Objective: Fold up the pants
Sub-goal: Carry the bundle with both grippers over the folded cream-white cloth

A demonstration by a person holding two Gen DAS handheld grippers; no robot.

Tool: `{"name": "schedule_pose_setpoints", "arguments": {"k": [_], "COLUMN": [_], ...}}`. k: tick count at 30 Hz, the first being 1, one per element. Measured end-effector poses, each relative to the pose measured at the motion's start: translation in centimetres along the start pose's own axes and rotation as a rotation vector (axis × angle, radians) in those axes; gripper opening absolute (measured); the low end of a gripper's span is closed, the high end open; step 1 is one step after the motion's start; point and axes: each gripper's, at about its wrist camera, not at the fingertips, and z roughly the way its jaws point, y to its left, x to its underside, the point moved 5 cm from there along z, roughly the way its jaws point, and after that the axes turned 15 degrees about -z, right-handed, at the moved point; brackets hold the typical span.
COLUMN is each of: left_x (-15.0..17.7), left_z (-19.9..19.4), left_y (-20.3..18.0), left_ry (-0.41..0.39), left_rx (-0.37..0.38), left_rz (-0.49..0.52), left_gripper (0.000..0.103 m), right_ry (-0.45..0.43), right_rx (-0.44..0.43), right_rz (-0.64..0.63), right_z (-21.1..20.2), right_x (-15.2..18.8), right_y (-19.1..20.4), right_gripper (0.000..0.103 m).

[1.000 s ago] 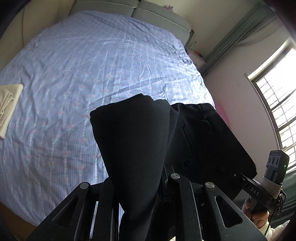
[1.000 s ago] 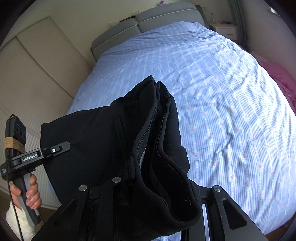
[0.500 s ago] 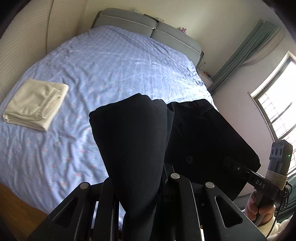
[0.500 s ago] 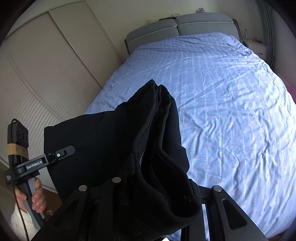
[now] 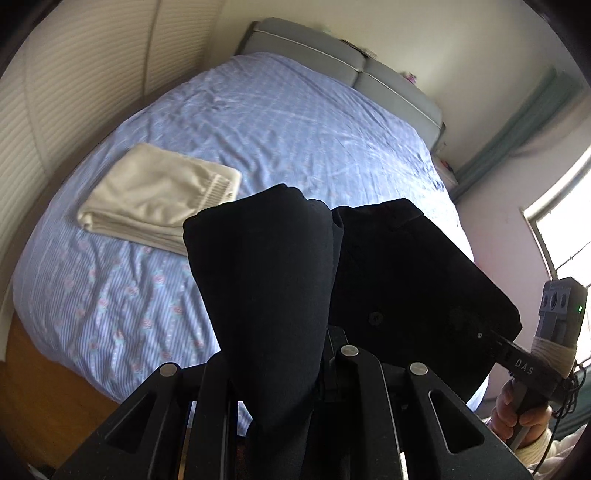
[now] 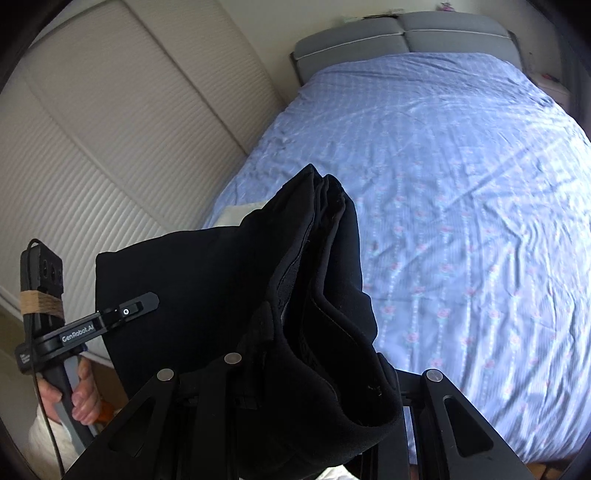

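Lavender bedspread (image 5: 295, 122) lay at twelve o'clock; both my grippers, left (image 5: 273, 369) and right (image 6: 299, 369), clamped bunched black pants (image 5: 266, 266).

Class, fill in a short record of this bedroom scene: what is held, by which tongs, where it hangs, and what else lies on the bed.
held item: black fabric pants, bunched and folded
left tongs: shut on one end of the pants
right tongs: shut on the other end, layered edges showing
position: pants lifted off the bed, stretched between both tongs
bed: lilac striped floral sheet, wrinkled
also on bed: folded cream cloth, lying flat towards the left side
headboard: grey padded headboard
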Motion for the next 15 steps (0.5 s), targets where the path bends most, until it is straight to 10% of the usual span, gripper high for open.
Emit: {"name": "schedule_pose_setpoints", "arguments": {"k": [15], "left_x": [-10.4], "left_z": [-1.6], "left_y": [9.1], "left_ry": [-0.106], "left_rx": [0.012], "left_rz": [-0.087], "left_gripper": [0.018], "right_ry": [-0.024], "right_rx": [-0.082], "right_rz": [-0.150], "right_z": [8.0], "right_x": [-7.9], "right_y": [7.1], "right_gripper": [0.027]}}
